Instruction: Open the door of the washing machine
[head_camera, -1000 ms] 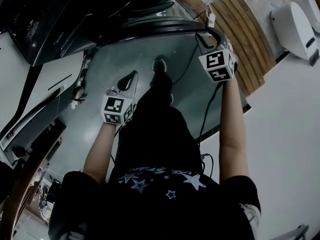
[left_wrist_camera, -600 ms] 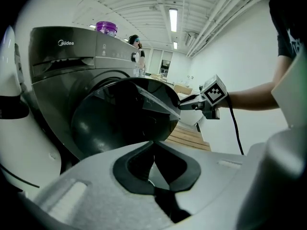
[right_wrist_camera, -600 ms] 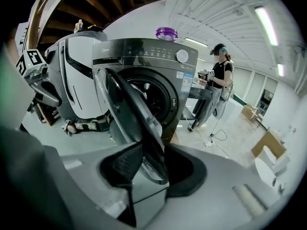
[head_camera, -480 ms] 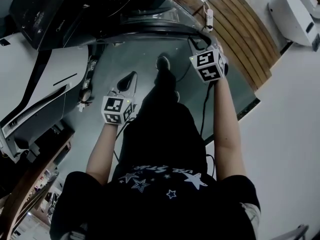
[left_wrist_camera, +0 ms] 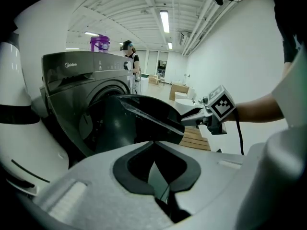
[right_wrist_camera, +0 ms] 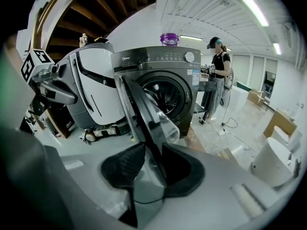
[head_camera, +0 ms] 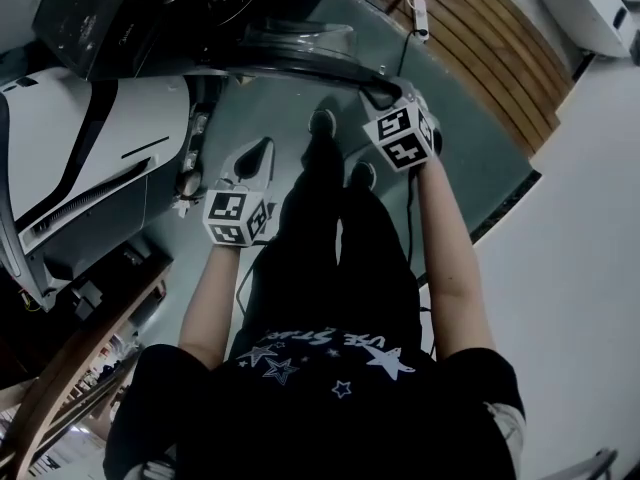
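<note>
One door has our eye, and it stands swung well out from the front of the dark washer. It is edge-on to us in the right gripper view, its glass bowl bulging toward the drum, which lies open to sight. We have the right gripper on the door's free edge: the jaws are closing, the rim runs straight up between them, and a pad sits against each face of it. From the head view we see that gripper out at the far end of the door's curved rim, our arm stretched forward to reach it.

Over to the left gripper: nothing in it, jaw tips meeting, only floor showing under them. It hangs low, clear of the door and pointed at the door's inner side, and in the head view it sits just off our left leg.

Out from there: beside the washer, on the hinge side, stands a white unit with a black stripe. A purple tub rests on top of the washer. Past the machine a person stands on the pale floor, with a white cable trailing near their feet. Wooden planks run along the floor's right side in the head view.
</note>
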Demonstrator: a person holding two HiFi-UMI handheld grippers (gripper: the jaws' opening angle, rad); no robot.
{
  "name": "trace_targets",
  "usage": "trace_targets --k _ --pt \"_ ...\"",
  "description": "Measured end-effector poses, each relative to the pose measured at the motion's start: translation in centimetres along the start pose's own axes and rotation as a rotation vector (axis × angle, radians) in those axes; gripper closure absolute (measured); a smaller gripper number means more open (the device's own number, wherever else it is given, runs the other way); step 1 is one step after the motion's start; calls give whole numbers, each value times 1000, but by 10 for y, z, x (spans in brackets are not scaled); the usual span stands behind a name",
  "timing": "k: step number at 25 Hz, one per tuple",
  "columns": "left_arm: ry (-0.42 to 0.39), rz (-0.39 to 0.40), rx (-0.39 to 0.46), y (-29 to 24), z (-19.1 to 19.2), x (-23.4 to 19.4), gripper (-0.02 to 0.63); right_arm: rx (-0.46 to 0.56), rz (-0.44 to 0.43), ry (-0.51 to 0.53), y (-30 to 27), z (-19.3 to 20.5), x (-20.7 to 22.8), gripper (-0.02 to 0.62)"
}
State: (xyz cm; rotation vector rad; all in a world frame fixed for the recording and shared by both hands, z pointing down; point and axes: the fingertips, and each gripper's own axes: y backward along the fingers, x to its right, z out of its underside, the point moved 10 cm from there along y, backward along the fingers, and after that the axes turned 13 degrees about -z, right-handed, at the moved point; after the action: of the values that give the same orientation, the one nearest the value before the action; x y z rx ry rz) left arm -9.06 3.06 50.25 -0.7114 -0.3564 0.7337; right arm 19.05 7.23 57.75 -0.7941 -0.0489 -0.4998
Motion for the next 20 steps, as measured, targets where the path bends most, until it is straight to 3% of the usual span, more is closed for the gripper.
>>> trace_targets --k 8,12,20 --pt "-25 10 -42 25 24 3 595 45 -81 -44 0 26 -63 492" --pt "-8 26 -61 40 44 0 594 9 -101 9 -1 33 -96 512" --pt "21 45 -14 80 105 -44 594 -28 -60 32 -8 40 -171 525"
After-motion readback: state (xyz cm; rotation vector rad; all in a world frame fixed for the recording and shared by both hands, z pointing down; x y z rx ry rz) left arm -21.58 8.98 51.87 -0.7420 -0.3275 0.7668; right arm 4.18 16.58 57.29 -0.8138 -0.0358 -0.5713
